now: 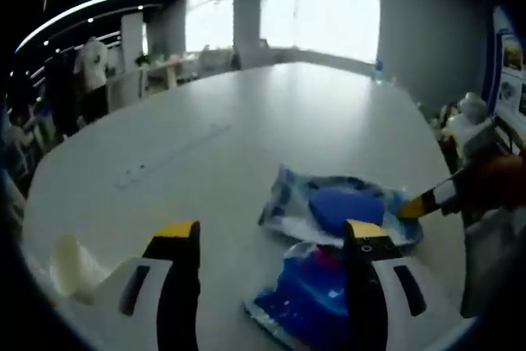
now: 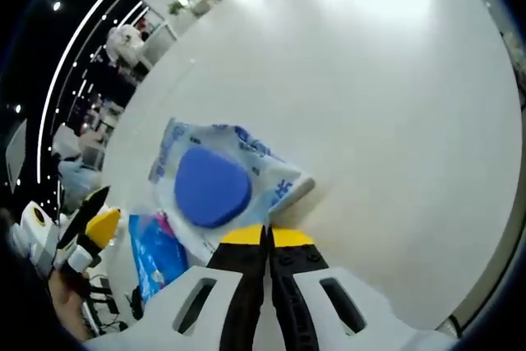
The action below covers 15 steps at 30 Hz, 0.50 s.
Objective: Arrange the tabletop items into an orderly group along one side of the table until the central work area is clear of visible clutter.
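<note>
A white and blue wipes pack [image 1: 341,203] with a round blue lid lies on the white table [image 1: 246,121]. A shiny blue packet [image 1: 308,293] lies just in front of it, partly behind my left gripper's right jaw. My left gripper [image 1: 271,236] stands open above the table, just short of both packs. My right gripper [image 1: 419,203] comes in from the right and meets the pack's edge. In the right gripper view that gripper [image 2: 267,236] is shut on the near edge of the wipes pack [image 2: 214,178]. The blue packet [image 2: 160,256] and my left gripper [image 2: 90,232] lie to the left.
A crumpled white item [image 1: 70,265] lies near the table's edge at the left. Small objects, one a white figure [image 1: 472,113], stand off the right side. A person [image 1: 90,63] stands far back left, before bright windows [image 1: 320,6]. The table [image 2: 394,80] stretches wide beyond the packs.
</note>
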{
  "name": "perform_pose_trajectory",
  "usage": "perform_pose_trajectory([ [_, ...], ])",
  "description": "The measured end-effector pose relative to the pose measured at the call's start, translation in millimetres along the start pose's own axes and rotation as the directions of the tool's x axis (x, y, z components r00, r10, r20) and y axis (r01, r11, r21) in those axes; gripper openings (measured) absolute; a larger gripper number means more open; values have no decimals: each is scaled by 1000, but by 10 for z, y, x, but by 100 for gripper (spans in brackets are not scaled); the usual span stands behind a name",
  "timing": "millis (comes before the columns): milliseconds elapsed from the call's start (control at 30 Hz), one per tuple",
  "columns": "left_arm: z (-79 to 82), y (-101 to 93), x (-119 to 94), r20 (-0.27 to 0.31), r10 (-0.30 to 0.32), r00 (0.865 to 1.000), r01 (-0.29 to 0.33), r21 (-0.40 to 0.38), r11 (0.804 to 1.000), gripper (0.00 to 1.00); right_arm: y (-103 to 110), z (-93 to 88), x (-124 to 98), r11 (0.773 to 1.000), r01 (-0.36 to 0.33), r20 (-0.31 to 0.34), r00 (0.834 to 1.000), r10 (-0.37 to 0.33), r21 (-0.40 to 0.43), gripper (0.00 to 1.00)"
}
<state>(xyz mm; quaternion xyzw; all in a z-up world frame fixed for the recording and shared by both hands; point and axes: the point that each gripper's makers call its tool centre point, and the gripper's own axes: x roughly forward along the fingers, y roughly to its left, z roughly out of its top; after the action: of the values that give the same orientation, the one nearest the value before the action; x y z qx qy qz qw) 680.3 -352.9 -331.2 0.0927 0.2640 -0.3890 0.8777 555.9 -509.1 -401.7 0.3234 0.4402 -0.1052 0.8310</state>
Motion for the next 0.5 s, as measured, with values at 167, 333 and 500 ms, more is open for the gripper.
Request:
perform_pose_trajectory([
  [167, -55, 62, 207, -25, 2, 1000, -2, 18, 1000, 63, -2, -9, 6, 1000, -3, -4, 1000, 3, -2, 1],
  [333, -92, 17, 368, -53, -32, 998, 32, 4, 999, 56, 2, -19, 8, 1000, -5, 0, 1000, 5, -14, 2],
  [500, -157, 15, 533, -89, -40, 995, 41, 7, 999, 53, 5, -31, 9, 1000, -9, -3, 1000, 9, -16, 2],
])
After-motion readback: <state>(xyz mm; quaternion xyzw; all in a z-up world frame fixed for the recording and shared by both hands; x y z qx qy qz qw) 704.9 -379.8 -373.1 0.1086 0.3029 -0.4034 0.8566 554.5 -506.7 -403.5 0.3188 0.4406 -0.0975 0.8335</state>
